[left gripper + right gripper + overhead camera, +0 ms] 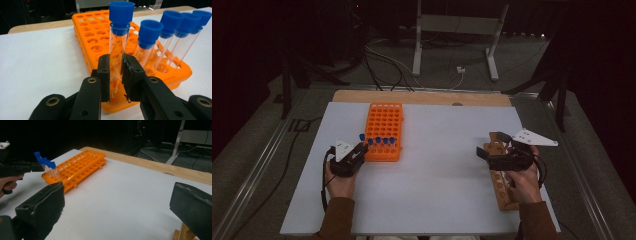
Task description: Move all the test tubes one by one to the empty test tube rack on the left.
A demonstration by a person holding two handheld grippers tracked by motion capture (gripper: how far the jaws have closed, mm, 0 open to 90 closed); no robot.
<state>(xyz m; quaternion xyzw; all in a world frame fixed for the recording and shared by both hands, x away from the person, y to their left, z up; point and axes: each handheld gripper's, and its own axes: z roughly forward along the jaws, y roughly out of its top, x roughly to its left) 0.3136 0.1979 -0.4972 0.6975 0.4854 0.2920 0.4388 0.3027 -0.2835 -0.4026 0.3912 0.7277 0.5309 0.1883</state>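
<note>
At the near left corner of the orange plastic tube rack (384,131), the left gripper (116,75) clamps a clear blue-capped test tube (119,42) upright just above its holes, while the open-jawed right gripper (484,152) waits far off by the wooden rack (503,190).

No text, label, brand, number or sign can be read on anything here.
</note>
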